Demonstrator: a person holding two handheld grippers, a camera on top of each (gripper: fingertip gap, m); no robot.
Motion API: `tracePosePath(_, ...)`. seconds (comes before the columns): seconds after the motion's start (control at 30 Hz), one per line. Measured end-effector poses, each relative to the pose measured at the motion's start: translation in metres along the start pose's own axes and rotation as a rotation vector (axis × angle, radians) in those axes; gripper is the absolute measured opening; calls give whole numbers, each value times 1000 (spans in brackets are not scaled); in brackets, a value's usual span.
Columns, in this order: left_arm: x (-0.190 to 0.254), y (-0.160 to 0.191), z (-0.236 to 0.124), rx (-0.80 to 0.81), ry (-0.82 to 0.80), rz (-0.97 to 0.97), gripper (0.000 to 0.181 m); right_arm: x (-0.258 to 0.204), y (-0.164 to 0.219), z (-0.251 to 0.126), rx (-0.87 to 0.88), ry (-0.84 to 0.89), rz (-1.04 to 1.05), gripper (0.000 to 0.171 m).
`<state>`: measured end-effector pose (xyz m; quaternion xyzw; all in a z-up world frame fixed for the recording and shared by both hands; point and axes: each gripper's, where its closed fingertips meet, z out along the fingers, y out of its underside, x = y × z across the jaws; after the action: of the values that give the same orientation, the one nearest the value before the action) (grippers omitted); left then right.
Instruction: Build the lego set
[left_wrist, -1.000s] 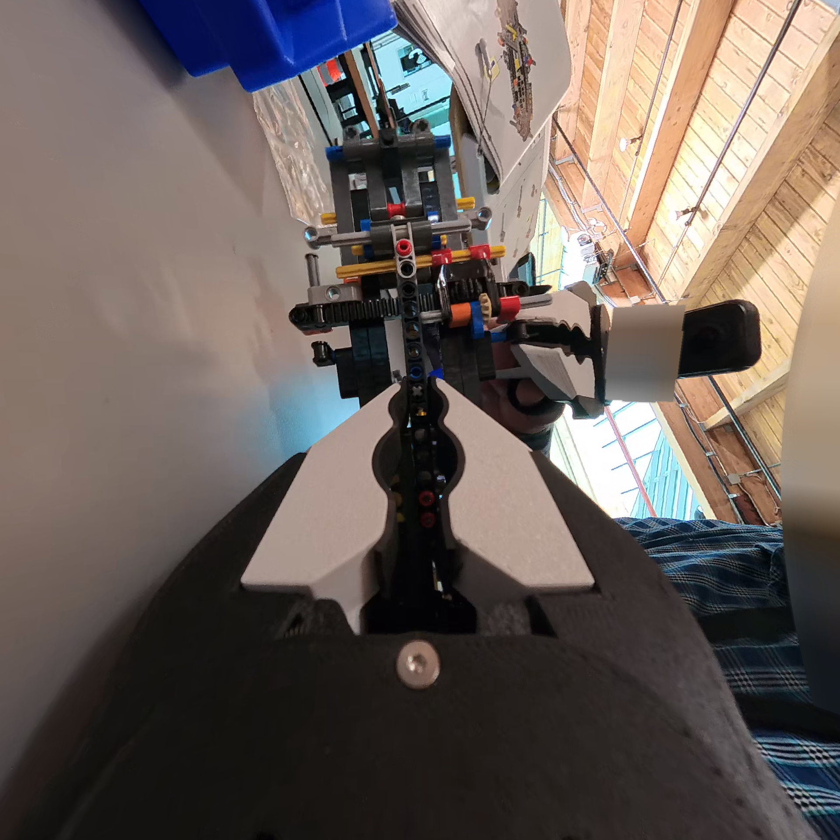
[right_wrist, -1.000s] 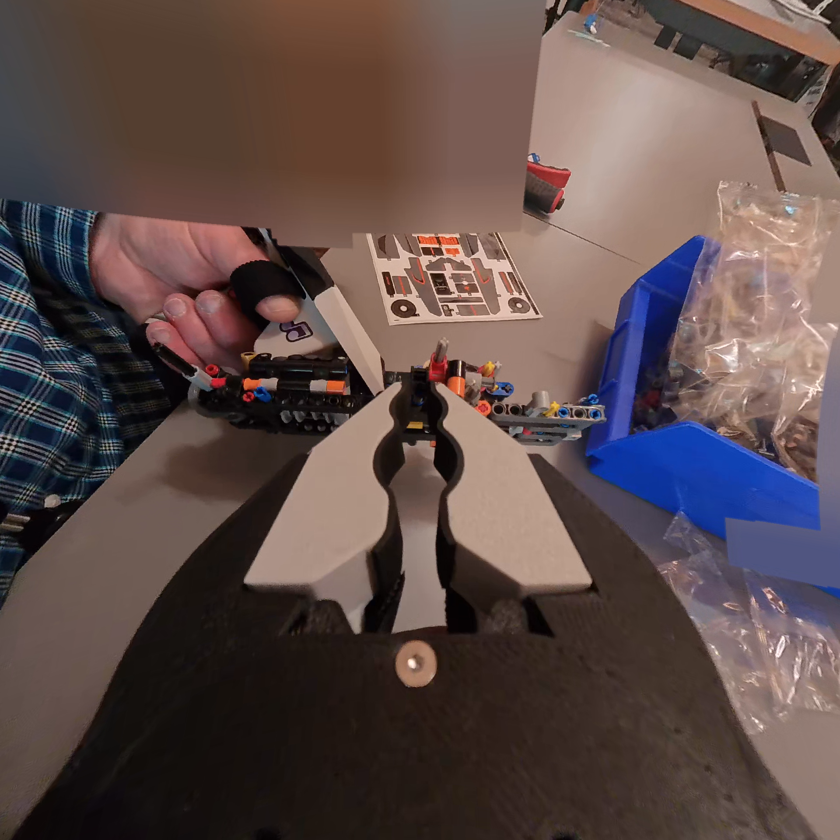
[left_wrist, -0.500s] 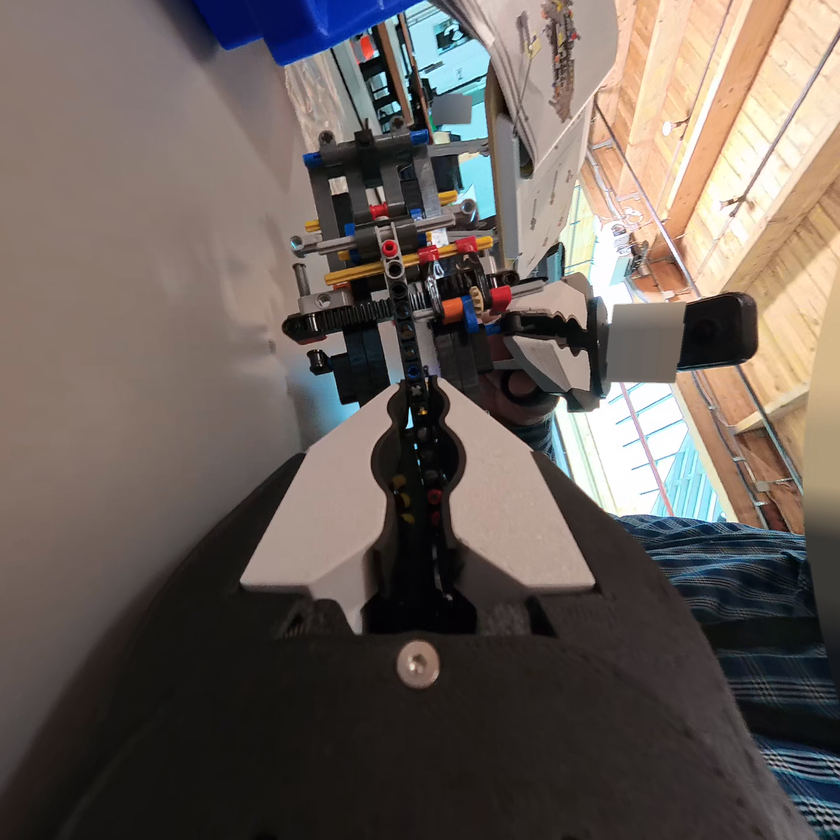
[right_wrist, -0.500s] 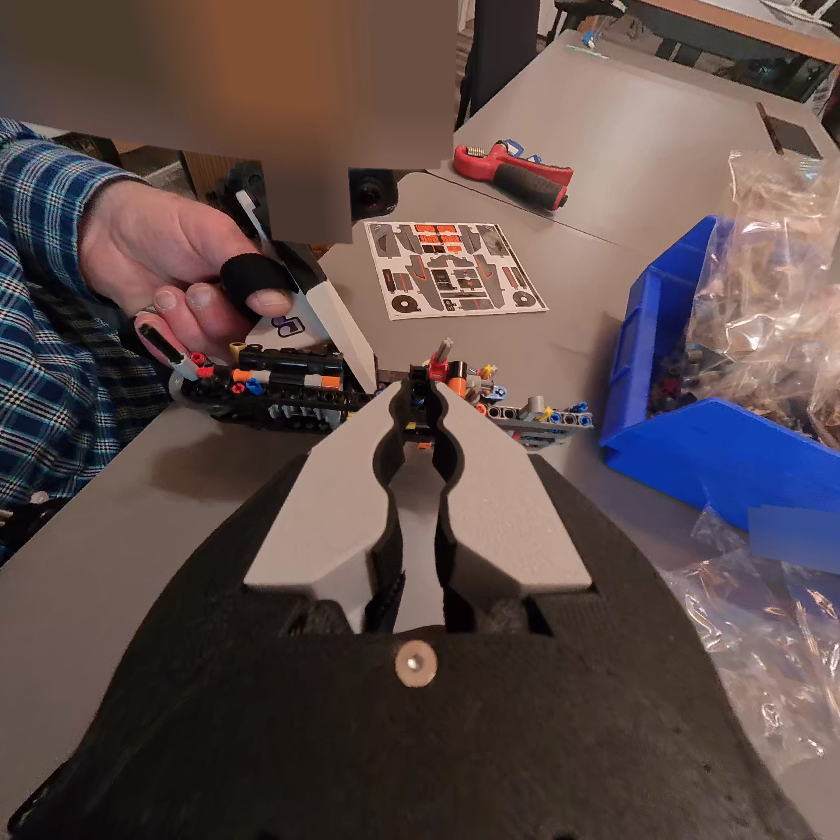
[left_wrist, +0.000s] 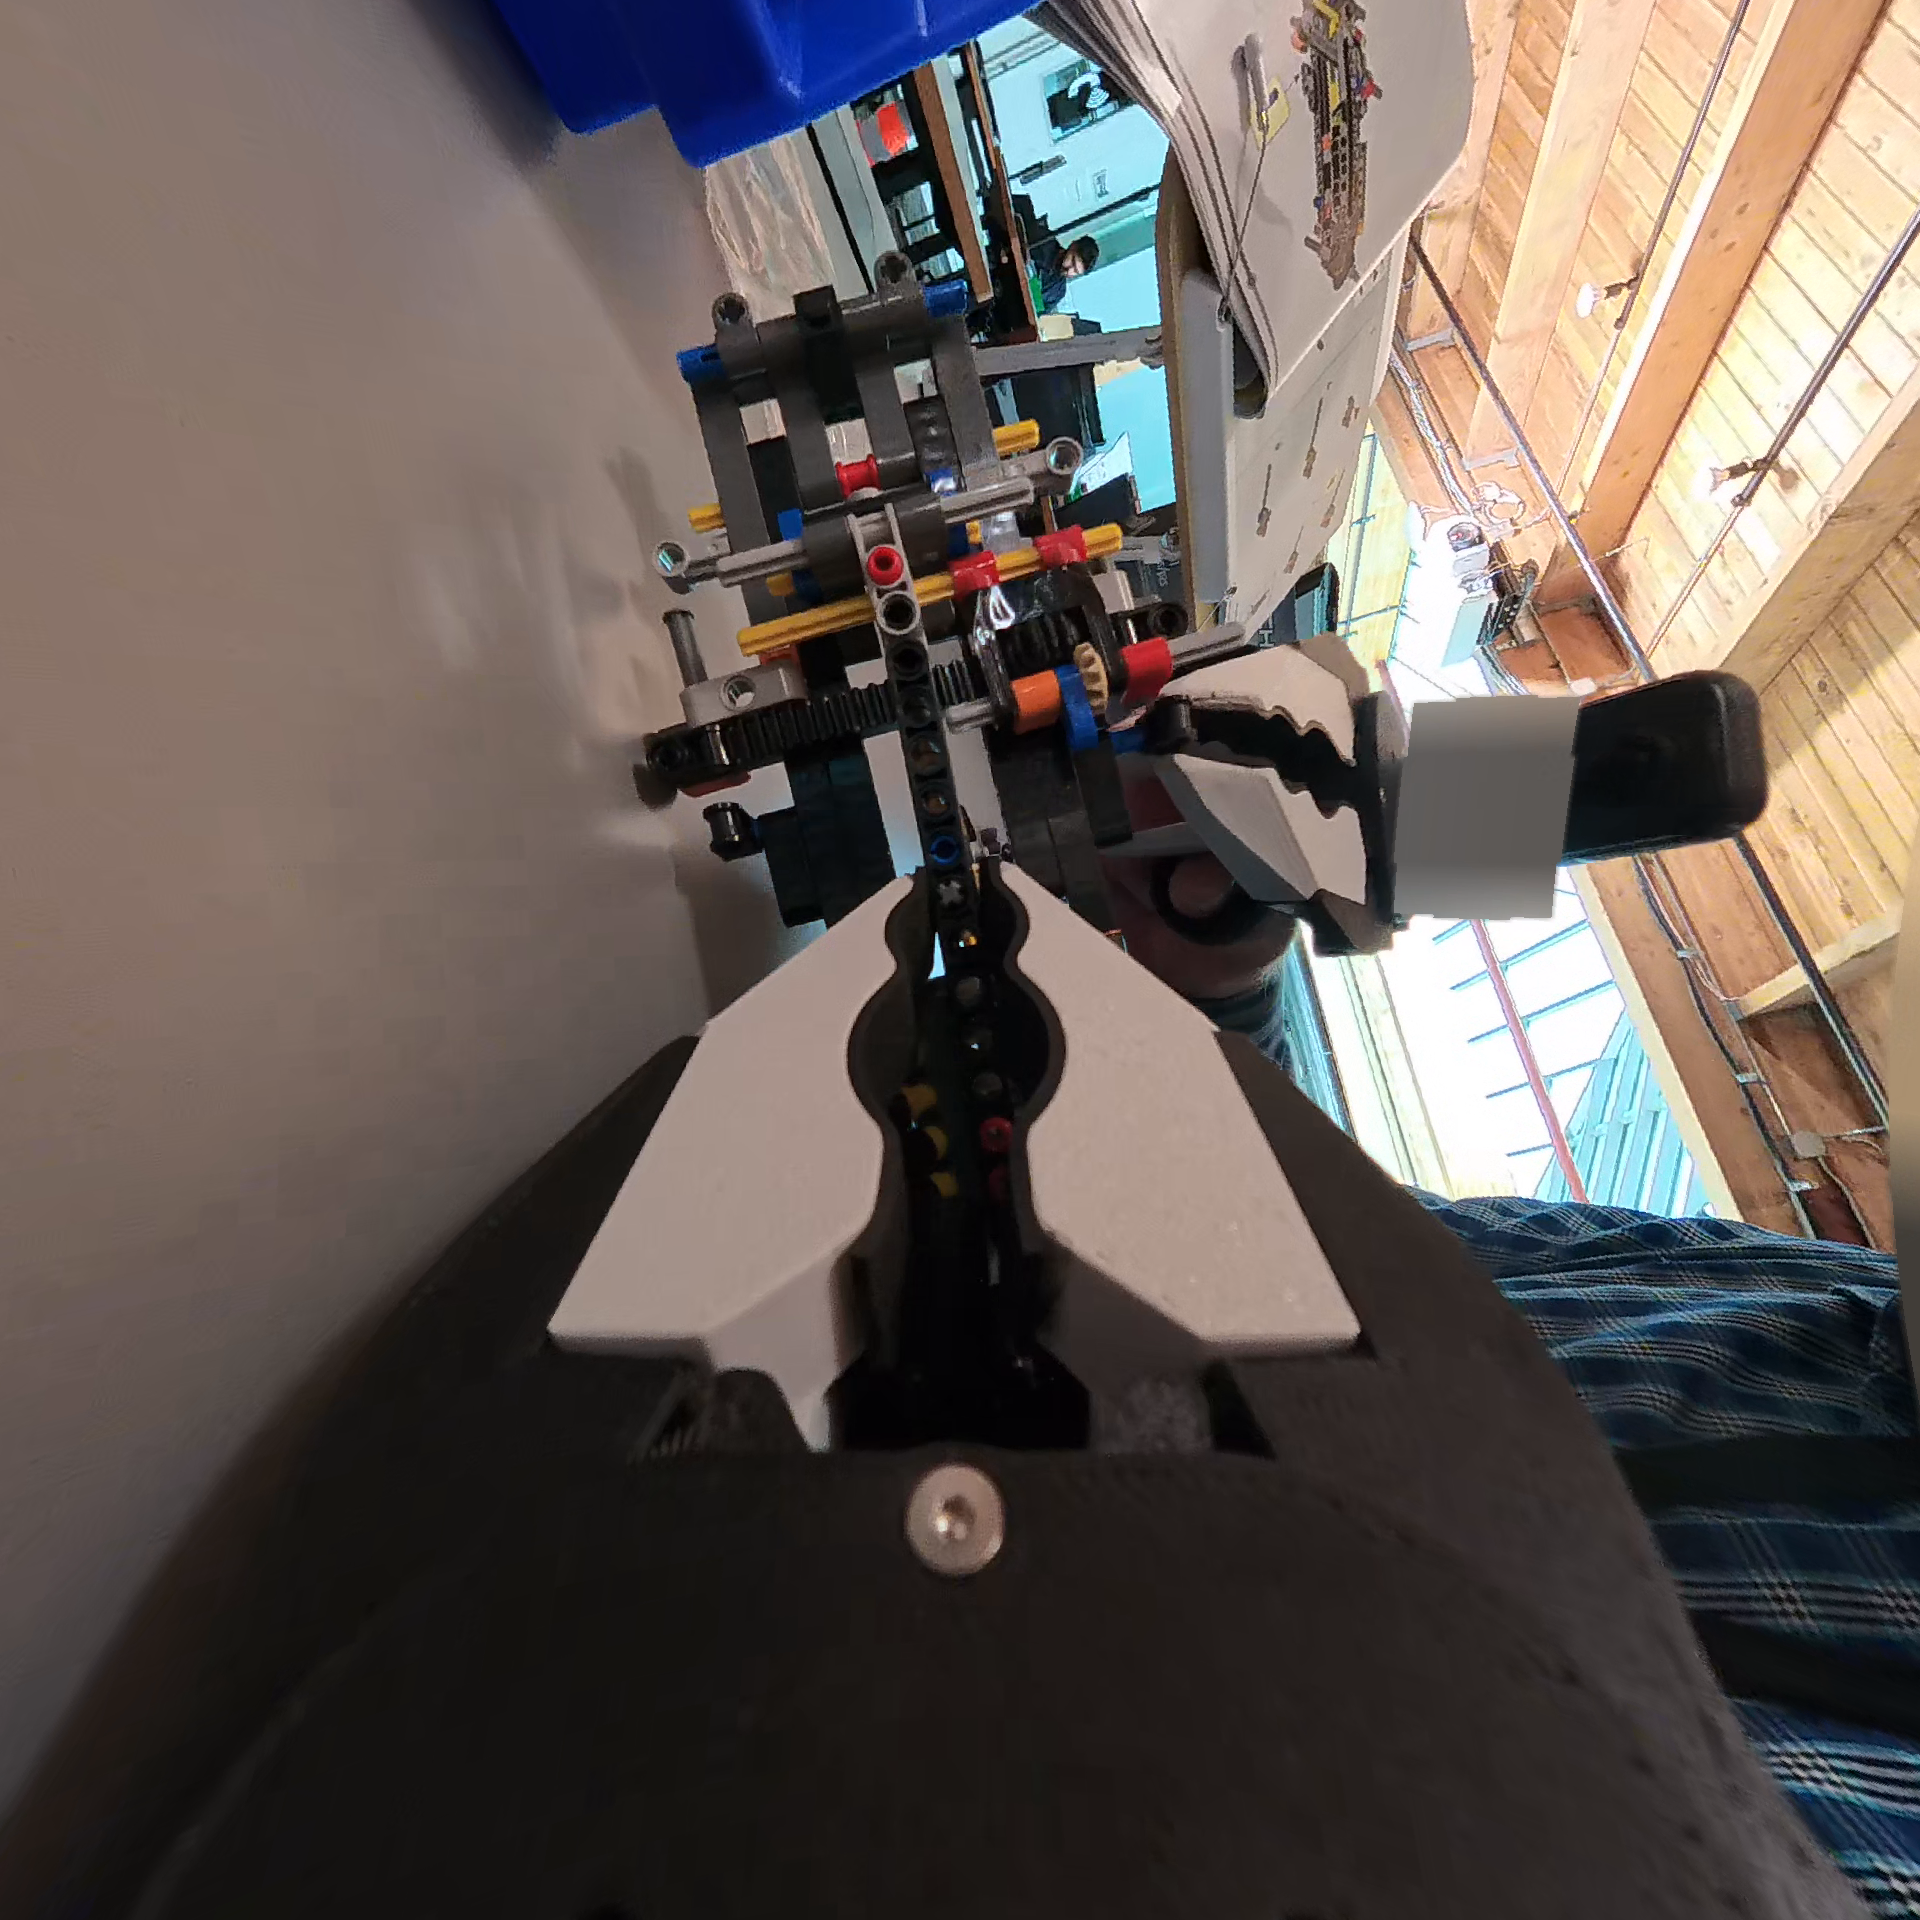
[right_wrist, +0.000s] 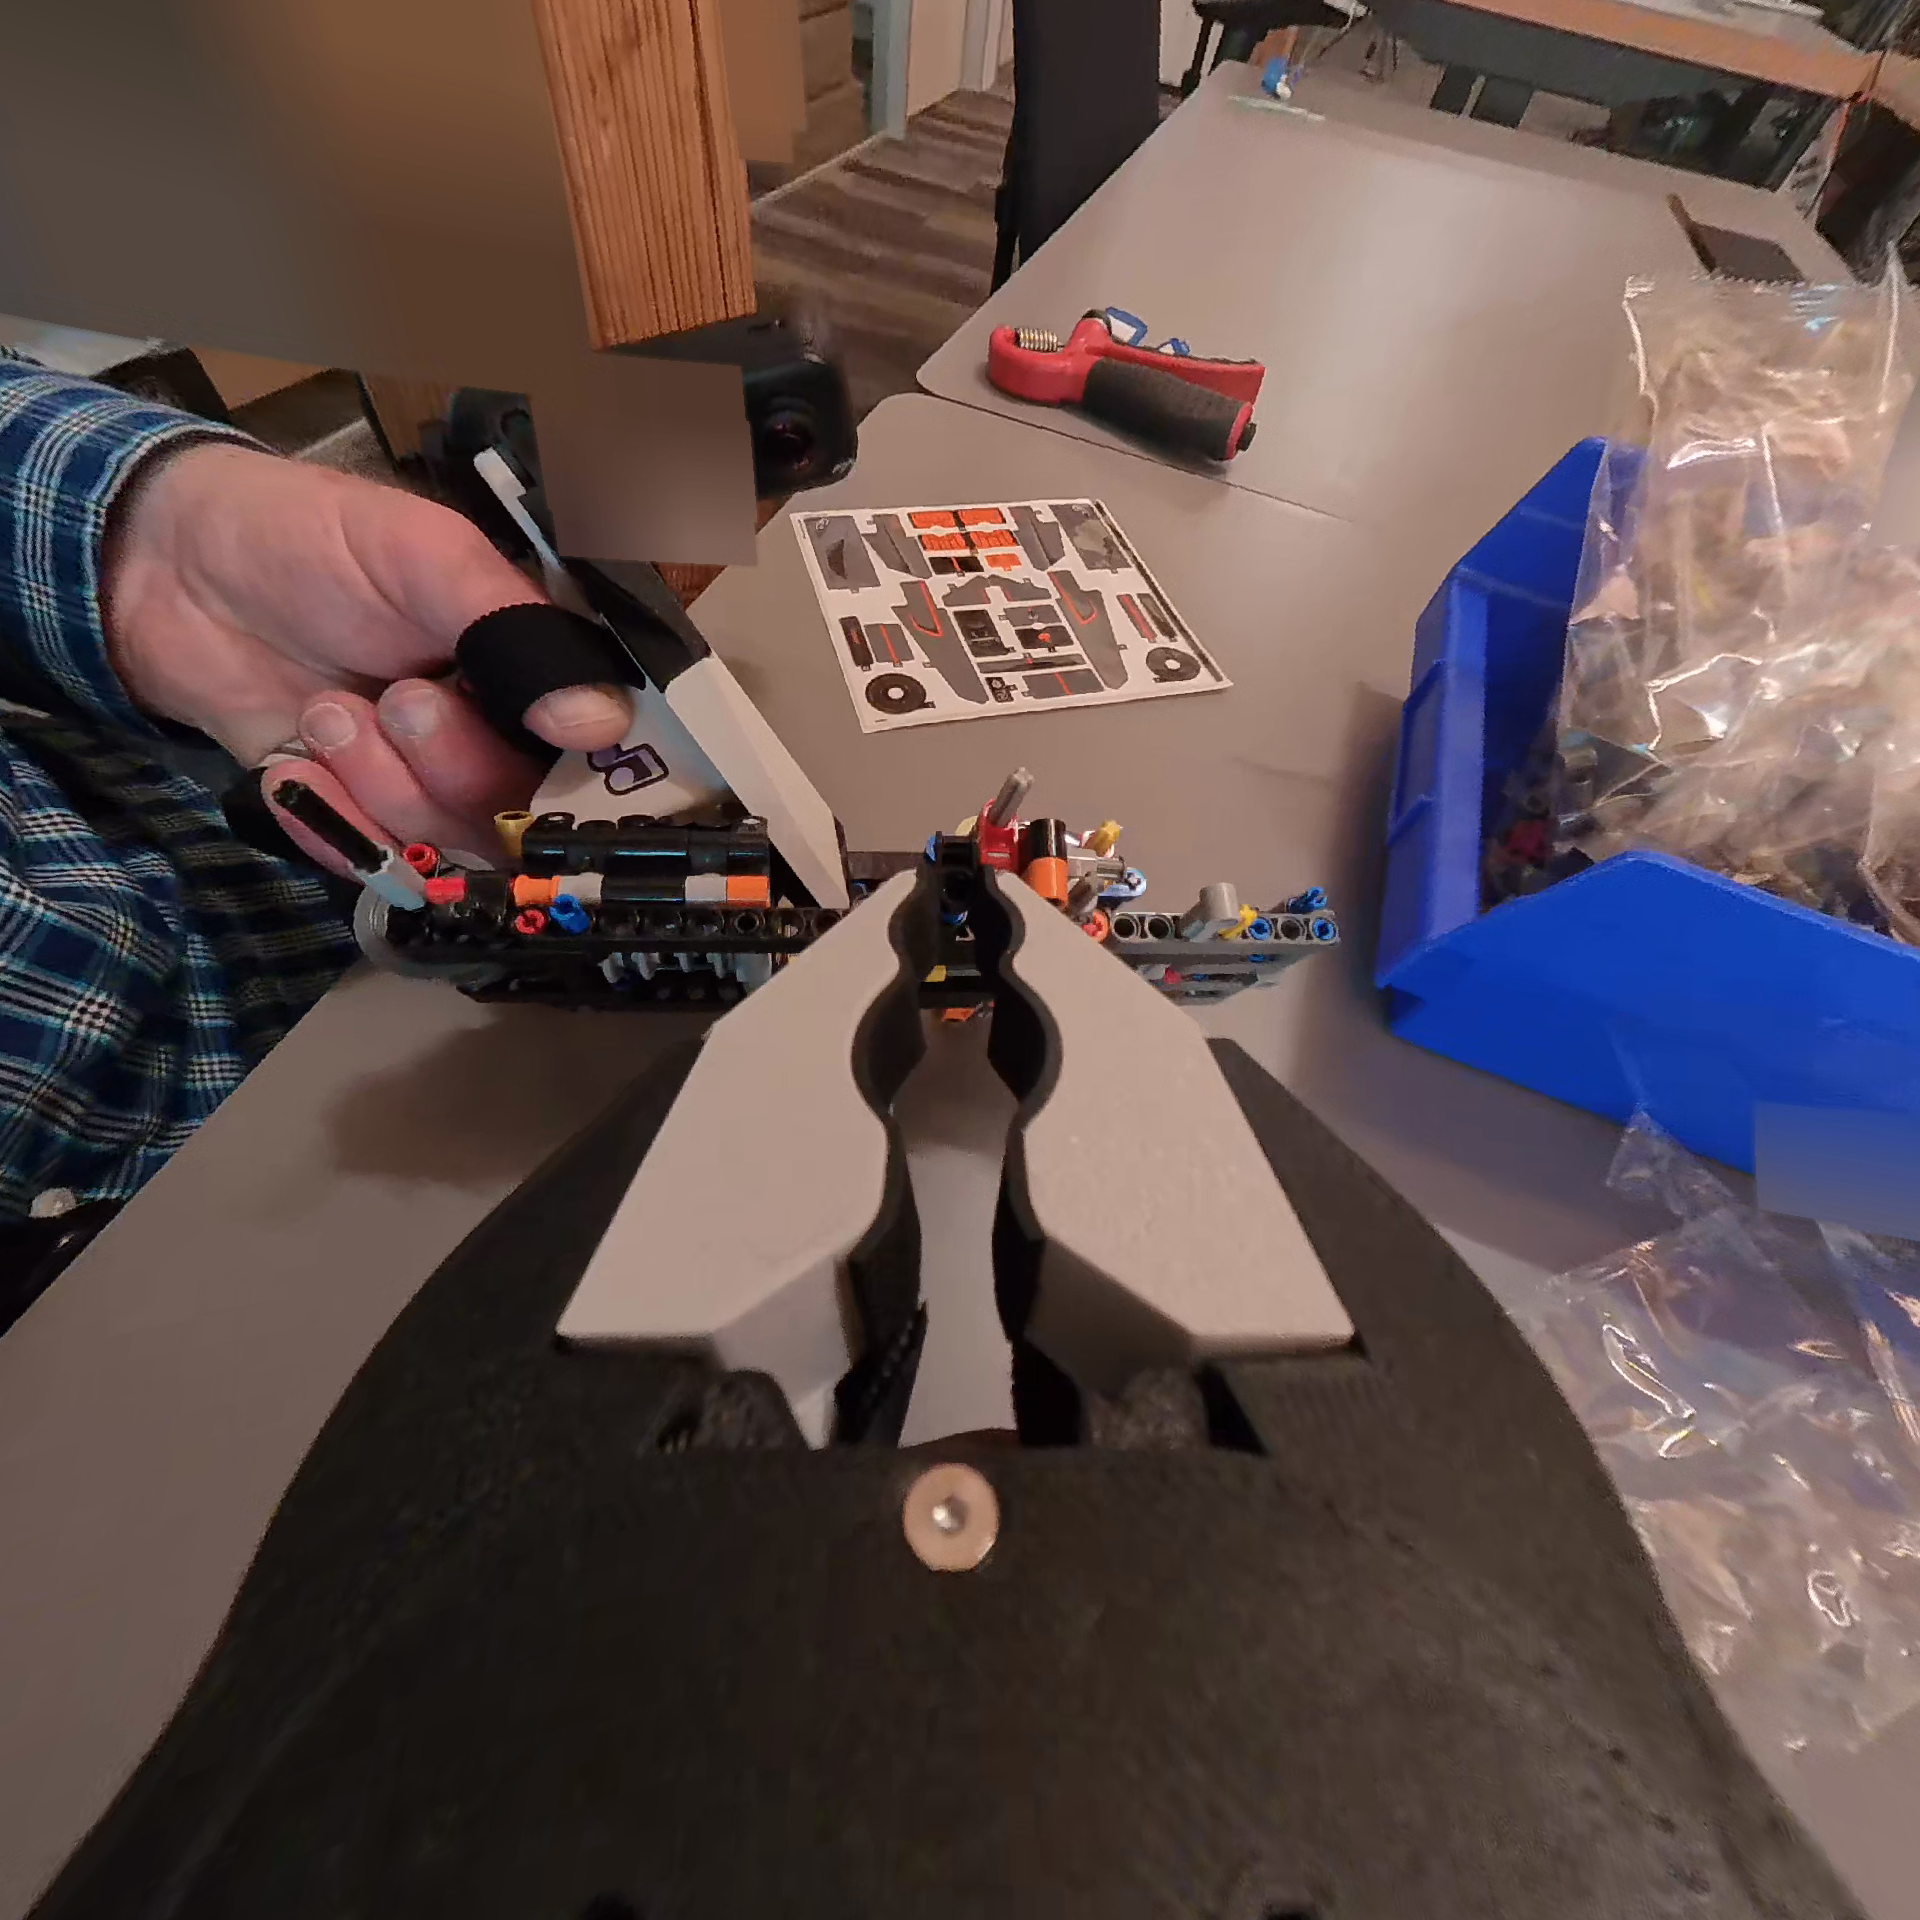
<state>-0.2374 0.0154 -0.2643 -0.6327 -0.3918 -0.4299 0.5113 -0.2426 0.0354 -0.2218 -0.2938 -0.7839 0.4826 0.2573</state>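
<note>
The lego set (right_wrist: 727, 914), a long studless frame of black perforated beams with grey, yellow, red, orange and blue pins and axles, lay low over the smooth grey tabletop (right_wrist: 1351, 343), held at two places. The left tongs (left_wrist: 951, 904), matte grey wedges with scalloped inner edges set in a black textured body, were closed on a thin black holed beam at the assembly's near end, the beam running back between the jaws. In the left wrist view a toothed black rack and a yellow axle crossed that beam farther off. The right tongs (right_wrist: 956, 883), of the same make, were nearly shut, their tips clamped on a small black part at the middle of the assembly, with a narrow gap open behind the tips. A bare hand (right_wrist: 312, 644) in a blue plaid sleeve gripped the left tool's trigger, to the left. Far of the model lay a flat sticker sheet (right_wrist: 1008, 613); farther still, a red clamp (right_wrist: 1132, 379) with a ribbed black handle. To the right stood a glossy blue plastic bin (right_wrist: 1621, 966) stuffed with crinkled clear bags (right_wrist: 1766, 582) of parts.
</note>
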Motion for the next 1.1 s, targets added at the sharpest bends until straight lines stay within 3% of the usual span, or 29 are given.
tracePosePath(0.37,-1,-1,-1,3,-7,7,8,1,5,6,-74,31,1,4)
tracePosePath(0.8,3,0,1,-14,15,16,8,-1,5,1,-92,-117,-7,4)
tracePosePath(1.03,14,-2,8,-66,-26,140,8,-1,0,-14,-53,-57,16,4)
tracePosePath(1.1,16,-5,11,-92,-68,216,7,-1,5,-22,-67,-14,26,13)
